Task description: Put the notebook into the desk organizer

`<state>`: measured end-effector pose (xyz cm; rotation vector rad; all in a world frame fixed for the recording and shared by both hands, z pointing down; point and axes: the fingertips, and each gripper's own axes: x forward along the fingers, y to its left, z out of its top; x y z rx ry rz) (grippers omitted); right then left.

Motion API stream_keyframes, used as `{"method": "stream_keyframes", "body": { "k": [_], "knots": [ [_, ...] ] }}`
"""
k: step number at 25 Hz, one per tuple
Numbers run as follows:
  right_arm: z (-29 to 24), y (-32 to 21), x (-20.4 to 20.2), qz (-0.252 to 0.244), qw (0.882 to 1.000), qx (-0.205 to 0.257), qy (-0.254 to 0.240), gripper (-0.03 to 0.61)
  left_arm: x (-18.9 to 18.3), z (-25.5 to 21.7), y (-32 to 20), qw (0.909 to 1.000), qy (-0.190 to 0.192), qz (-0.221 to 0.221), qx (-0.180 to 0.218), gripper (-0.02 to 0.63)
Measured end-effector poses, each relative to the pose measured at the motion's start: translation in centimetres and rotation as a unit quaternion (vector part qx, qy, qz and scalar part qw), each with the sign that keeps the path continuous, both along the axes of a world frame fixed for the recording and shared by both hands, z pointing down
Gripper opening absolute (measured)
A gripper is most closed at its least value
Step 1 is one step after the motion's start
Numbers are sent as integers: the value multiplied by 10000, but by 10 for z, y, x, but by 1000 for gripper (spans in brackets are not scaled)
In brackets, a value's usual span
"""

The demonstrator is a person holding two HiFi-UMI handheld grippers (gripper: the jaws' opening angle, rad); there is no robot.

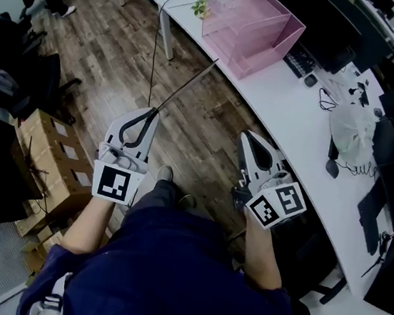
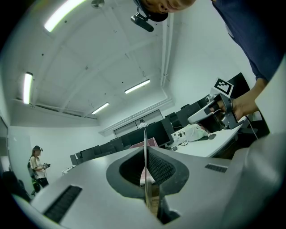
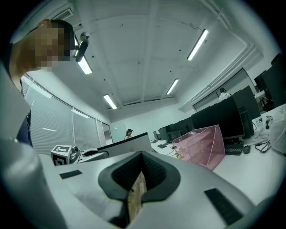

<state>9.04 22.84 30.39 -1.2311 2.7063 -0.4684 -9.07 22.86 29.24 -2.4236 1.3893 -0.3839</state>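
Pink desk organizer (image 1: 254,27) sits upper centre of the head view on the white desk (image 1: 289,115), well apart from me. Notebook (image 1: 188,84) is pinched by one edge in my left claw (image 1: 149,113), jaws clamped on it, the rest reaching up-right. Risk: long overhang on a small grip, so it may pivot, slip, or catch the organizer's rim. Right claw (image 1: 251,140) is closed on nothing. Head view gives the notebook edge-on only; right gripper view shows its flat face; left gripper view confirms the pinch.
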Motion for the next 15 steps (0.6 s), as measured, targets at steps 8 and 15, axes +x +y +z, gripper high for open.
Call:
{"method": "stream_keyframes", "body": {
  "k": [8, 15],
  "knots": [
    [1, -18, 11, -17, 10000, 48, -44, 5, 7, 0, -19, 10000, 28, -73, 45, 34],
    [4, -41, 15, -12, 10000, 52, -26, 5, 10, 3, -42, 9999, 44, -78, 60, 34]
  ]
}}
